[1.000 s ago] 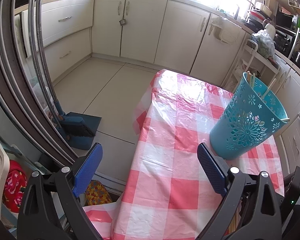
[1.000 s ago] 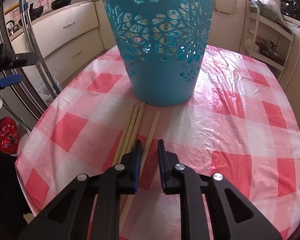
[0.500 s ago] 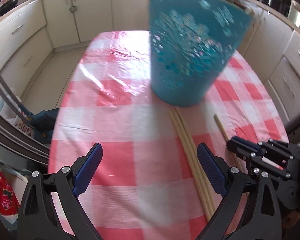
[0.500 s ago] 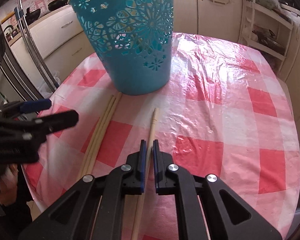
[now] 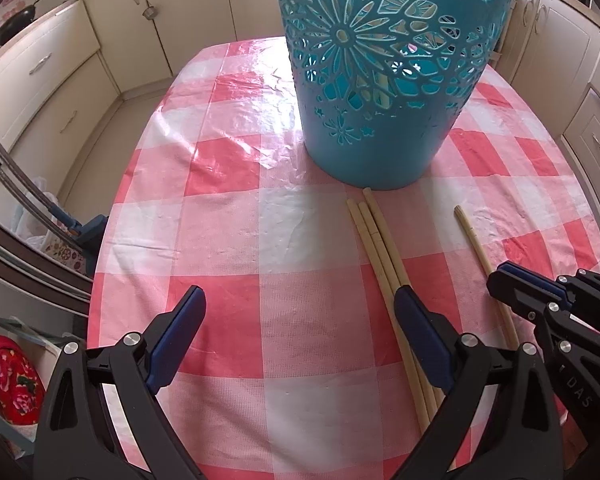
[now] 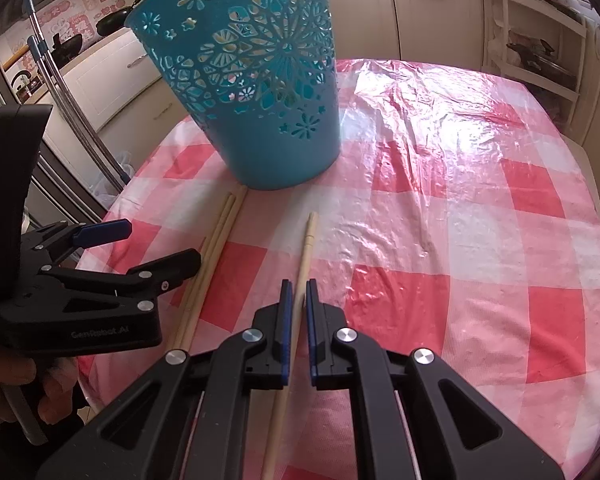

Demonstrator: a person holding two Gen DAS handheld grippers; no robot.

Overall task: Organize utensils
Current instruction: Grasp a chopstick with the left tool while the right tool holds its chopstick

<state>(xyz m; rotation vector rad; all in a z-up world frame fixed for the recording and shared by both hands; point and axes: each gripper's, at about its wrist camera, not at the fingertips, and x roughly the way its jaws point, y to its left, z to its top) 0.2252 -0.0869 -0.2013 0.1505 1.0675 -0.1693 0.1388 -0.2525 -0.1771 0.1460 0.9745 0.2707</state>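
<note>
So from the left wrist cam, the left gripper [image 5: 296, 304] was hanging over the pink-and-white checked tablecloth [image 5: 228, 240] with its jaws spread wide apart and nothing between them. Its right finger sat just over a bundle of three chopsticks [image 5: 374, 236] lying side by side on the cloth, their far ends almost touching the foot of the blue cut-out basket [image 5: 384, 80]. You could make out more pale sticks through the basket's holes. Off to the right there was a single chopstick [image 5: 478, 244] lying apart from the bundle, and the right gripper [image 5: 500, 276] was down on it near the cloth's edge. Cream kitchen cabinets [image 5: 52, 68] ran around the back.

Right wrist cam made it clearer. The right gripper [image 6: 296, 294] had its blue pads squeezed together on the single chopstick [image 6: 307, 248], which ran straight up between the fingers with its far end pointing toward the basket [image 6: 256, 92] but stopping short of it. The stick looked like it was still flat on the tablecloth [image 6: 460, 200], though I couldn't really tell if it had come off it. Over on the left the other gripper [image 6: 158, 246] was visible, jaws open, lower finger right above the bundle of three [image 6: 214, 248], with a hand [image 6: 28, 388] holding its grip
</note>
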